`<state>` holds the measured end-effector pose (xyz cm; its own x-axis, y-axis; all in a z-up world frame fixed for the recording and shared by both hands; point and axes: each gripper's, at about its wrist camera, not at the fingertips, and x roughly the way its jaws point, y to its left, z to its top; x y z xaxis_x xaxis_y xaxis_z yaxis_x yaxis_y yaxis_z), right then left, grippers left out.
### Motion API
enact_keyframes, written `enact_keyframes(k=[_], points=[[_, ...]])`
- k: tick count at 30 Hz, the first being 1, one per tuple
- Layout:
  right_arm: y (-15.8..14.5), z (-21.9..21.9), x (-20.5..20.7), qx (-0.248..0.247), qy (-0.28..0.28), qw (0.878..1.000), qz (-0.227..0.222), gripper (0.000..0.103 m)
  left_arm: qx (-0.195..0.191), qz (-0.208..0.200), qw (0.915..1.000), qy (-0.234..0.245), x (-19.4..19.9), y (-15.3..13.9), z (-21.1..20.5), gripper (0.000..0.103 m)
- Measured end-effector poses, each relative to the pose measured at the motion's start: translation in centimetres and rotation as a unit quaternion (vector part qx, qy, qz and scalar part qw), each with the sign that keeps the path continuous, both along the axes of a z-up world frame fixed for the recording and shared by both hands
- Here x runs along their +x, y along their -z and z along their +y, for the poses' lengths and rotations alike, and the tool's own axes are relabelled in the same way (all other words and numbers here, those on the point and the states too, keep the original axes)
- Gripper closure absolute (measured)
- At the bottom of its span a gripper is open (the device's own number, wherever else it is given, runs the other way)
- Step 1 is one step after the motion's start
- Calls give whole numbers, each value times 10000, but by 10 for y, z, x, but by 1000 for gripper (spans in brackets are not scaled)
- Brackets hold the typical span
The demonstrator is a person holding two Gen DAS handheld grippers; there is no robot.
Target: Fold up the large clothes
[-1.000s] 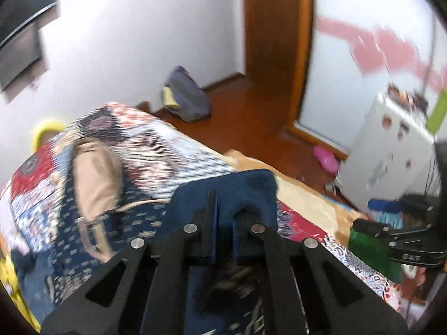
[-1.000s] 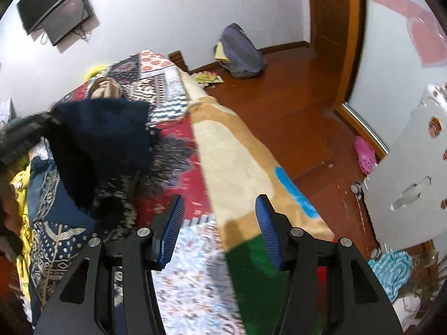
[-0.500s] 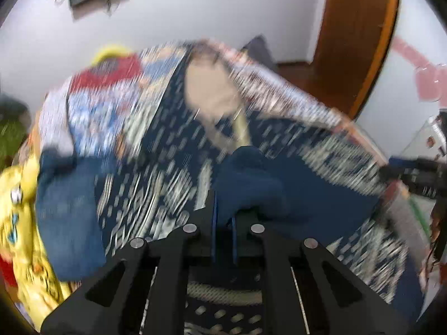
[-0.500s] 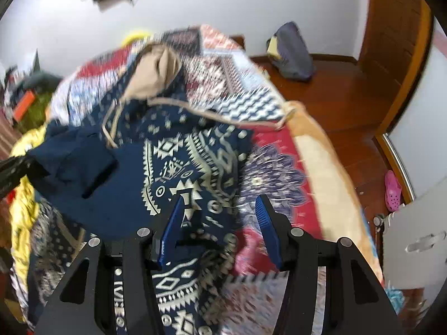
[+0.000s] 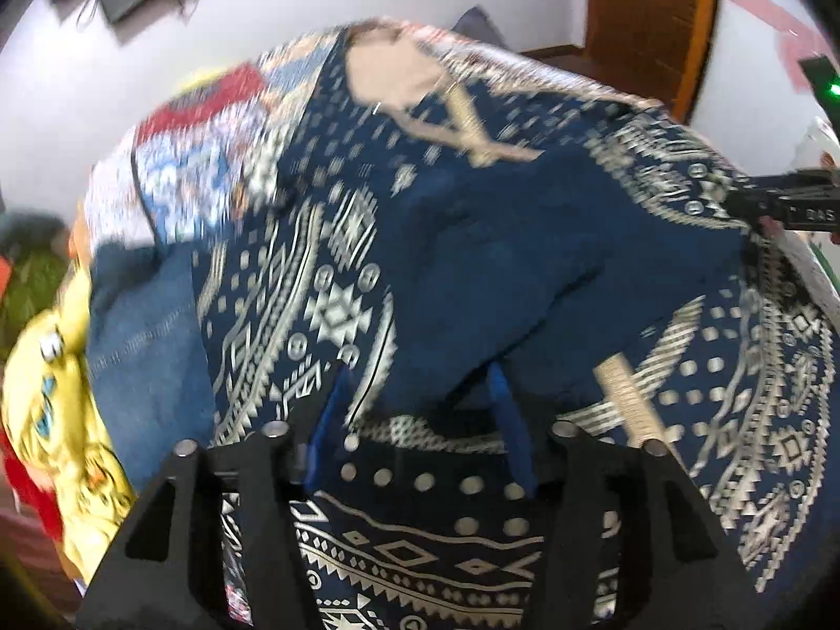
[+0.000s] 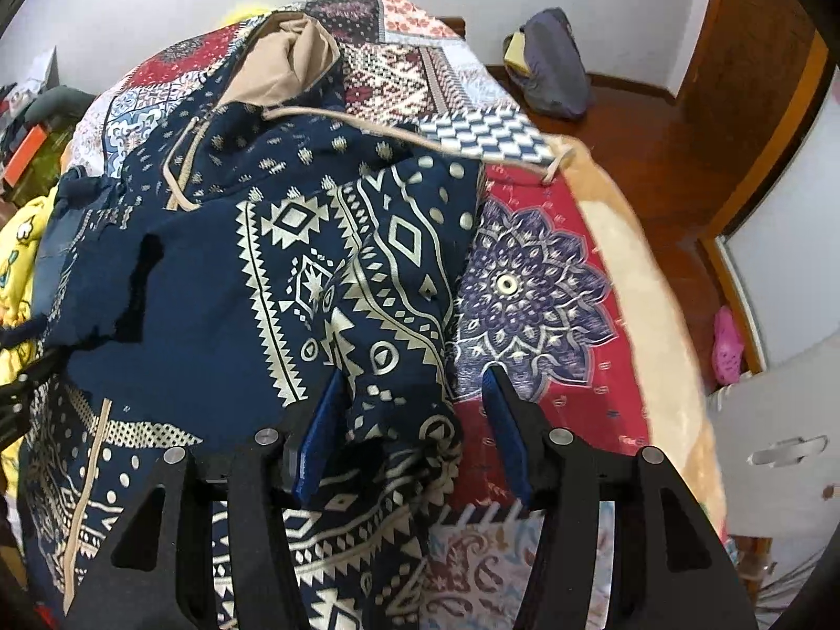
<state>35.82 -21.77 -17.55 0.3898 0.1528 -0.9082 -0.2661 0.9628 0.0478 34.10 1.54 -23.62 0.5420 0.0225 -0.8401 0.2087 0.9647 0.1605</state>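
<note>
A large navy hoodie [image 6: 294,262] with cream geometric print, beige hood lining [image 6: 286,60] and drawstrings lies spread on a patchwork bedspread [image 6: 530,294]. A plain navy sleeve [image 5: 504,273] lies folded across its body. My left gripper [image 5: 420,409] is open, its blue pads just above the hoodie near the sleeve's edge. My right gripper [image 6: 412,420] is open over the hoodie's right edge, with bunched printed fabric between the pads. The right gripper also shows in the left wrist view [image 5: 782,205] at the far right.
Blue jeans [image 5: 142,325] and a yellow cartoon garment [image 5: 63,399] lie left of the hoodie. A grey bag [image 6: 554,65] sits on the wooden floor by the wall. A pink slipper [image 6: 730,344] lies near a white cabinet [image 6: 782,451]. The bed's edge runs along the right.
My left gripper swung the navy sleeve across the hoodie, laid it down and opened. My right gripper moved from the bed's edge to over the hoodie's right side.
</note>
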Motion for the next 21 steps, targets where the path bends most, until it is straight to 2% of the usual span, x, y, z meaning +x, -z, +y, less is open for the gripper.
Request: enact_keyframes(k=[3,5,6,8,10,11,12,13,14,16,18,20,21], points=[[-8,3,-4,-12,-54,9999,-105,52,416,-294,9982,303,0,-5,-24,40],[-12,3,-6,67,-69,9999,-116,52,943,-331,9928,661,7,9,-45,40],[-12,6,-5,85,-72,9999,-110,52,1087,-286,9908,754,12,17,-50,40],[-12,4,-4,91,-68,9999,-118,52,1382,-240,9874,729,24,36,-60,40],[-11,5,-3,69,-68,9999,-116,52,1373,-371,9876,659,33,37,-62,40],[-10,4,-2,53,-62,9999,-110,52,1298,-377,9888,629,39,35,-64,40],[-10,3,-3,19,-42,9999,-102,52,1196,-355,9903,605,46,35,-63,44],[-10,2,-3,18,-10,10000,-88,52,1079,-322,9918,610,51,34,-63,50],[-11,0,-4,56,12,10000,-77,52,878,-238,9938,633,57,33,-62,64],[-15,-3,-4,198,62,9997,-102,52,533,-148,9973,474,62,28,-55,71],[-22,-5,-5,275,92,9994,-203,52,3,-184,9995,258,63,15,-40,86],[-27,-6,-4,278,105,9991,-316,52,-696,-168,9974,-50,62,2,-16,86],[-29,-6,-3,245,111,9990,-364,52,-1120,-157,9933,-220,62,-6,1,87]])
